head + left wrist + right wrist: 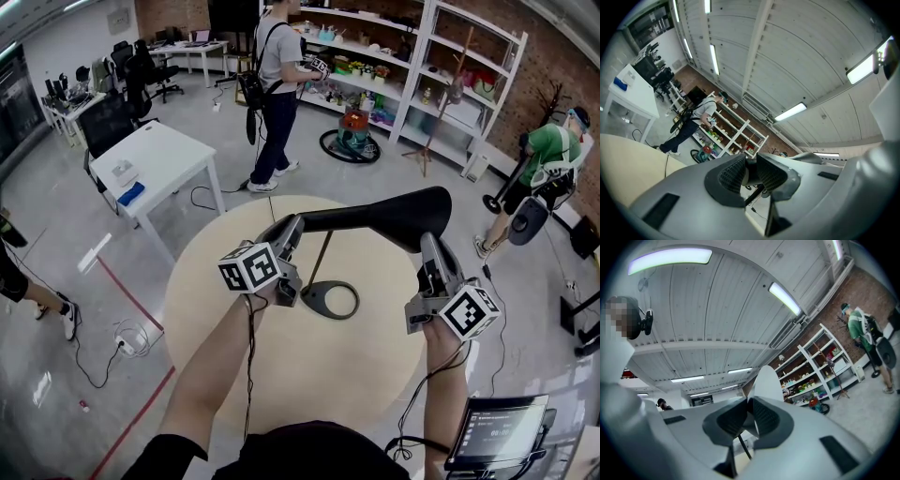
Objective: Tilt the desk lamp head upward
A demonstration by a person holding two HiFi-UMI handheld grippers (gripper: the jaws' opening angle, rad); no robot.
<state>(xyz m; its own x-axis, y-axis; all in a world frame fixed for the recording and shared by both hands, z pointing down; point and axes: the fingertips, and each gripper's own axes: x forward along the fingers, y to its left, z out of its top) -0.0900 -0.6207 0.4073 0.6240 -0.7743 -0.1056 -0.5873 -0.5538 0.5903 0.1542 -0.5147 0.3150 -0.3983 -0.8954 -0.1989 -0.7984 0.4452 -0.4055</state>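
My left gripper (289, 236) is clamped on the narrow left end of the long black desk lamp head (375, 216), my right gripper (429, 244) is pinched on its wider right end, and the head sits roughly level over its black ring base (330, 300) on the round beige counter (281, 375).

Open lab-like workspace, brick wall (553, 56), white shelving (412, 67) (cluttered with props), desks (164, 155), office chairs (141, 70), floor cables (98, 361)

lamp head (375, 217) spanning above table (356, 366), slim stem (322, 258) and ring base (330, 300) beneath, open room around
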